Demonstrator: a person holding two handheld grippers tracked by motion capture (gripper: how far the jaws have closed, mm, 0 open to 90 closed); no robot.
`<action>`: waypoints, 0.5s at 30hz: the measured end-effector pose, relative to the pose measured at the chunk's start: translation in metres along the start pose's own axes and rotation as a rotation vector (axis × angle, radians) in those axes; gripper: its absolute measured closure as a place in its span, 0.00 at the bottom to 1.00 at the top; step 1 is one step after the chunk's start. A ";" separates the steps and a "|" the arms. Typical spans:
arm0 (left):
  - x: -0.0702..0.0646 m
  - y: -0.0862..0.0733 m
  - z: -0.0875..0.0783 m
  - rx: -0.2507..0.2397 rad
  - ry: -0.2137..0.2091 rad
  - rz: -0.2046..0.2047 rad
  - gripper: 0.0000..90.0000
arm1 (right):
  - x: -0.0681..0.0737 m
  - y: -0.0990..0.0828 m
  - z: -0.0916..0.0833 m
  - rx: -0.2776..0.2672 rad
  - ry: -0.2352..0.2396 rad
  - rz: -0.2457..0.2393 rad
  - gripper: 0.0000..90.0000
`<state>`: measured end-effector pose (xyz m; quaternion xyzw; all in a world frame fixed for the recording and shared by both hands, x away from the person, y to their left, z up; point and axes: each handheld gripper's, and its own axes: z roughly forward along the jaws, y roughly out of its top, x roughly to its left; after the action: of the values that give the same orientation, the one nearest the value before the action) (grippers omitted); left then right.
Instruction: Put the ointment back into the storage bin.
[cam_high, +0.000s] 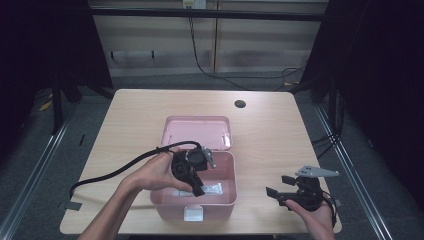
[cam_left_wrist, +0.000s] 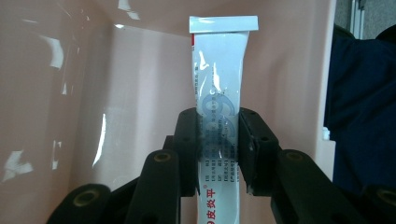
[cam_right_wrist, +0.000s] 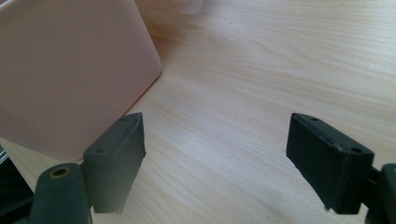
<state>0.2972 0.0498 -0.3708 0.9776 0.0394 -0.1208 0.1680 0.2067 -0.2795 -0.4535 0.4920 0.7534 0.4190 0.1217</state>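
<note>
Wooden table (cam_high: 130, 115), pink box (cam_high: 227, 197), left gripper (cam_left_wrist: 218, 140) clamping tube (cam_left_wrist: 219, 84) lengthwise, right gripper (cam_right_wrist: 215, 158) agape.

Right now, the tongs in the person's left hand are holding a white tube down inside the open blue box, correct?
Nearly: the box is pink, not blue, as the high view shows. The rest holds: the left tongs are shut on the white tube inside the open box.
</note>
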 end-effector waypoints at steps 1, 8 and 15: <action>0.001 0.000 0.001 0.008 -0.003 0.000 0.79 | 0.000 0.000 0.000 -0.001 0.001 -0.002 0.21; 0.004 -0.003 0.011 0.014 -0.023 -0.013 0.79 | 0.000 0.000 0.000 0.000 0.001 -0.001 0.21; 0.007 -0.003 0.020 0.012 -0.038 -0.025 0.79 | 0.000 0.000 0.001 0.001 0.002 -0.001 0.21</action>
<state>0.2989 0.0467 -0.3914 0.9755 0.0476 -0.1418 0.1615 0.2070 -0.2791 -0.4538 0.4913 0.7538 0.4193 0.1208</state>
